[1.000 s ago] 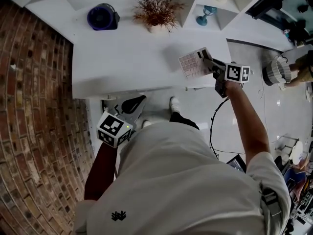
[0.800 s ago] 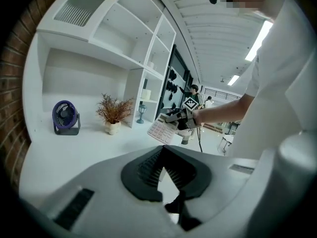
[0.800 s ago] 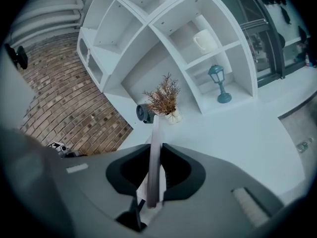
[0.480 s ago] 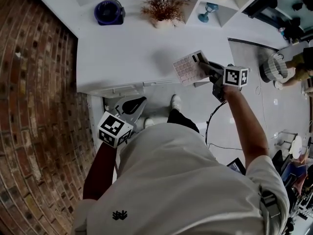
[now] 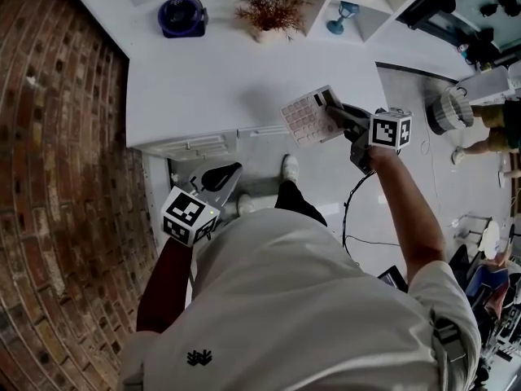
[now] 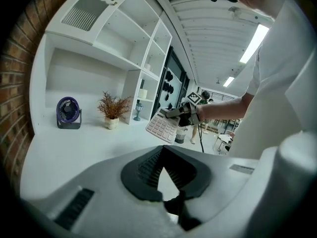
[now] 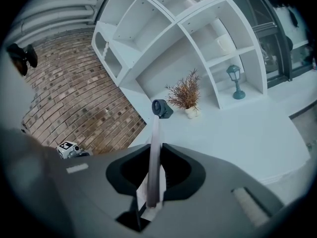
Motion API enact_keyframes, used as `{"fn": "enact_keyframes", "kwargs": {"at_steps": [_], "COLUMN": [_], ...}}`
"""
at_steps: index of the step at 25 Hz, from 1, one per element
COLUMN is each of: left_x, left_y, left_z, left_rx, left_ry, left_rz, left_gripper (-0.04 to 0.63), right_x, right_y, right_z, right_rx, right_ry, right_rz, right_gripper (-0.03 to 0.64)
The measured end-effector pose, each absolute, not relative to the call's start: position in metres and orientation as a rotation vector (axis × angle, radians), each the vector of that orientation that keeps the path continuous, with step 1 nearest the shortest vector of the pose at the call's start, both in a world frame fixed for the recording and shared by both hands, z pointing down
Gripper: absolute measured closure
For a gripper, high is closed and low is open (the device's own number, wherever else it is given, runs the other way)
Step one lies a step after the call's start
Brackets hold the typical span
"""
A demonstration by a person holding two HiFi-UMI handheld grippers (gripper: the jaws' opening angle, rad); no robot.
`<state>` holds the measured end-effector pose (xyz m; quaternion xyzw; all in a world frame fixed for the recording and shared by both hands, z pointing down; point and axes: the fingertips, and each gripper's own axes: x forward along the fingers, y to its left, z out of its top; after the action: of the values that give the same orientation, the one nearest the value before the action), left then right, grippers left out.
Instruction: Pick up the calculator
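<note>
The calculator [image 5: 308, 117], pale with rows of keys, hangs tilted in the air over the front edge of the white table [image 5: 212, 80]. My right gripper [image 5: 340, 115] is shut on its right end. In the right gripper view the calculator [image 7: 154, 148] shows edge-on, with the pads clamped on both its faces. The left gripper view shows the calculator [image 6: 160, 125] held up beyond the table by the right gripper [image 6: 179, 114]. My left gripper [image 5: 218, 177] hangs low beside the person's hip, below the table edge. Its jaws [image 6: 161, 151] meet at the tips with nothing between them.
At the back of the table stand a purple fan [image 5: 181, 15] and a potted dried plant [image 5: 269, 10]. A white shelf unit holds a blue lamp [image 5: 342, 16]. A brick wall [image 5: 57, 177] runs along the left. A cable [image 5: 352, 210] trails on the floor.
My right gripper has carried the calculator up and toward the table's front edge, a little leftward in the head view. The left gripper stays low by the hip.
</note>
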<state>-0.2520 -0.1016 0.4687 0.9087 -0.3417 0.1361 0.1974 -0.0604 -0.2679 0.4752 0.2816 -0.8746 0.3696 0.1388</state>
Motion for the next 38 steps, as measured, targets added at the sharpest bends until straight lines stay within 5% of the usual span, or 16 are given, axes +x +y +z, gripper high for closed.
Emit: {"fn": "enact_keyframes", "kwargs": {"at_steps": [38], "left_x": [-0.241], "left_y": [-0.075], "left_z": [0.471], "left_rx": [2.56], "left_ry": [-0.935], "left_rz": [0.393], "left_gripper": [0.589], "right_x": [-0.063], "right_y": [-0.224], "right_z": [0.461], "right_rx": [0.741], "right_ry": [-2.557], "right_rz": [1.024], "right_gripper": [0.538]}}
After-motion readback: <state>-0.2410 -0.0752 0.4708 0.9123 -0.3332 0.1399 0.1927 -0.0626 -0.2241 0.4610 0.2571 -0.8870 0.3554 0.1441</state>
